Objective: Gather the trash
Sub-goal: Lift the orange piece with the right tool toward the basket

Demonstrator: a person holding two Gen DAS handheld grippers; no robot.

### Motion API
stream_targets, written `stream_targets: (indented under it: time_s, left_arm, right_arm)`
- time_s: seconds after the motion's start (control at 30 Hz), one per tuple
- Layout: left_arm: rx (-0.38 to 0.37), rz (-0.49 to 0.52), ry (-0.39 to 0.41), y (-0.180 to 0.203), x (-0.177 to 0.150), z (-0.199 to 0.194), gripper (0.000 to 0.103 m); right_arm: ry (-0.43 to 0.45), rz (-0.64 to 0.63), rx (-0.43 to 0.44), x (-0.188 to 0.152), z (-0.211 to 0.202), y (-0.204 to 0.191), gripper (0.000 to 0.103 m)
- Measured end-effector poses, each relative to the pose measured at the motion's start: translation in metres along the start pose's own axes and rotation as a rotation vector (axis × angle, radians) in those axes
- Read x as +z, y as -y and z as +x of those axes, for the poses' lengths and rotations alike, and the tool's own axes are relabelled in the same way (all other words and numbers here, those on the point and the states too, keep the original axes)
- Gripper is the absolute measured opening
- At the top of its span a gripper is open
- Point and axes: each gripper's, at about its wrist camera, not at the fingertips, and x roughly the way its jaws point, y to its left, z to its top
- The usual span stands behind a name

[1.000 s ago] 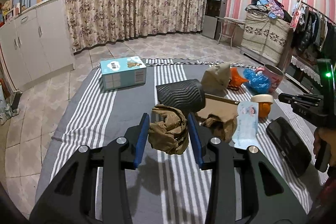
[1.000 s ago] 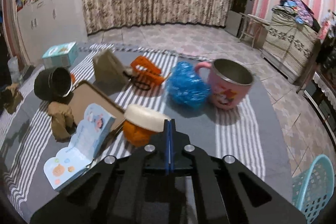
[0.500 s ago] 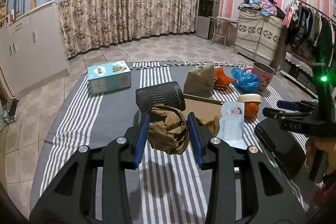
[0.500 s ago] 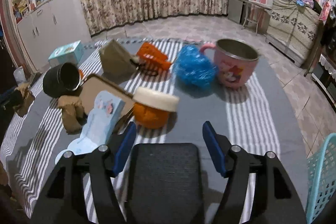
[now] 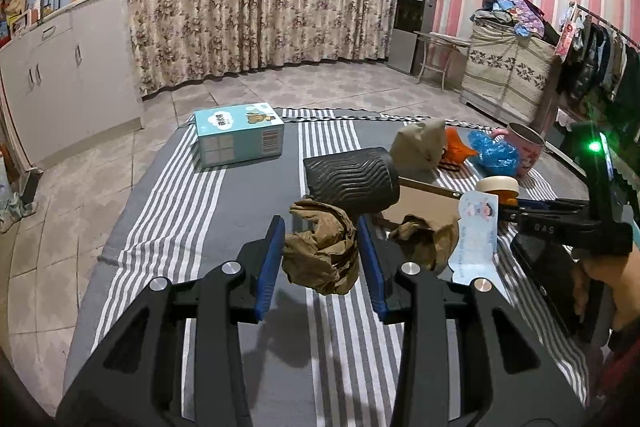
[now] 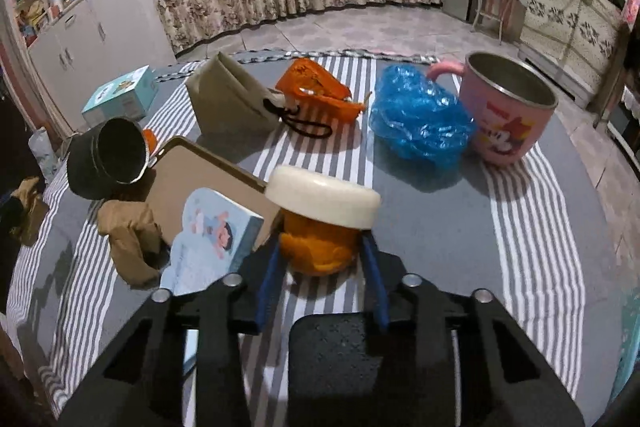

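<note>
— Striped grey cloth (image 5: pixel 208 211) over the bench, left wrist view: what is held?

— Left claw (image 5: pixel 322 259) closed on crumpled brown paper (image 5: pixel 320 255), lifted clear of the cloth — trash, likely bound for disposal.

— Right wrist view?

— Right claw (image 6: pixel 320 267) closing around an orange wad (image 6: pixel 320 245) under a cream lid (image 6: pixel 322 203); pads beside it, apparently not pressing yet. A second brown paper wad (image 6: pixel 128 231) lies to the left.

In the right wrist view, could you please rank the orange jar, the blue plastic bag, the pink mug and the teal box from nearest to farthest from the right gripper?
1. Orange jar, with a cream lid, between the closing jaws of the right gripper.
2. Blue plastic bag, ahead and to the right.
3. Pink mug, just beyond the bag, farther right.
4. Teal box, far left, near the cloth's back edge.
</note>
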Motion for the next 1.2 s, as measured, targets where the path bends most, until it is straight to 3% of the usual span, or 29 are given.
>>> stream_targets:
  time_s: [0.4,0.73,0.93,1.2]
  left_arm:
    - [-0.04,0.045,0.022,0.041,0.01,-0.013,0.036]
    - [-0.092,0.094,0.039,0.088,0.013,-0.028,0.036]
    - [-0.107,0.109,0.029,0.106,0.01,-0.033,0.036]
    - [-0.125,0.144,0.032,0.138,0.012,-0.042,0.036]
  right_arm:
    - [0.081,0.01,-0.002,-0.021,-0.07,0.046,0.031]
    - [-0.128,-0.097,-0.129,-0.04,-0.085,0.086,0.03]
    - [-0.151,-0.033,-0.098,-0.071,-0.096,0.117,0.03]
    - [-0.072,0.117,-0.045,-0.104,-0.129,0.164,0.03]
